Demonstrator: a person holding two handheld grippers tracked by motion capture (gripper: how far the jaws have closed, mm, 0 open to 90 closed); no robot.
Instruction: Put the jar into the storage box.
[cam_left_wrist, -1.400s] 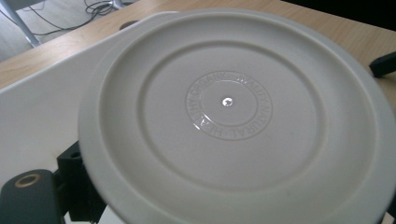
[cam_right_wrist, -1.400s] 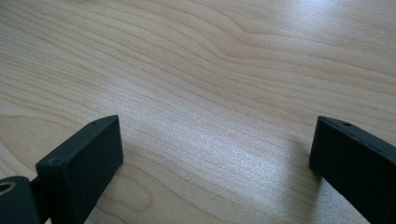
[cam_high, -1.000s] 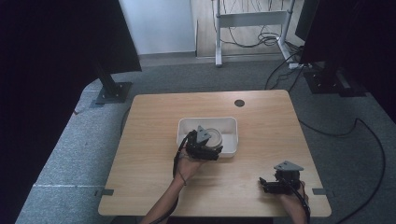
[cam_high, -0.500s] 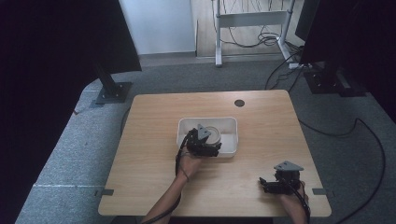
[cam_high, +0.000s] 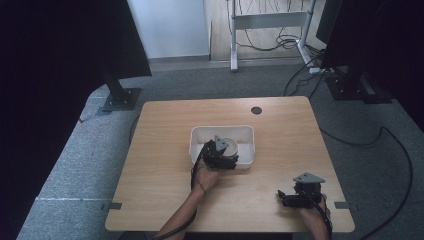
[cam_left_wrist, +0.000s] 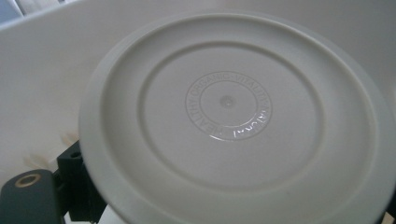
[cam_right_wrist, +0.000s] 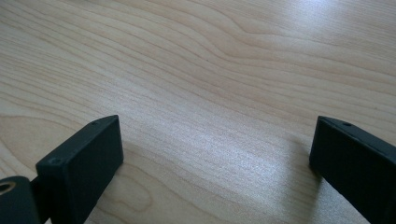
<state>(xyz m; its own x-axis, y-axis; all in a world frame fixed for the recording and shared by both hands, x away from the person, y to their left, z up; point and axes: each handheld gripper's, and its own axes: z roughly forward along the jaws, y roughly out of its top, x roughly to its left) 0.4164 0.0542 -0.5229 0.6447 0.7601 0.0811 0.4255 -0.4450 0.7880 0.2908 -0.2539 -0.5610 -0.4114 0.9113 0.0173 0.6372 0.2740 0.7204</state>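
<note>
We are holding the left claw (cam_high: 226, 159) over the white tub (cam_high: 245, 134) at the worktop's middle, close against a round white lid (cam_left_wrist: 233, 126); whether it is clenched, we cannot tell. The right claw (cam_right_wrist: 215, 158) is resting released near the front right corner. If only the rim is being pinched, the lid may be slipping and dropping back.

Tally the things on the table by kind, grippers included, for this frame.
White bin: 1
Round white plate, in the bin at the left gripper: 1
Grippers: 2, the left gripper and the right gripper
Total: 4
</note>
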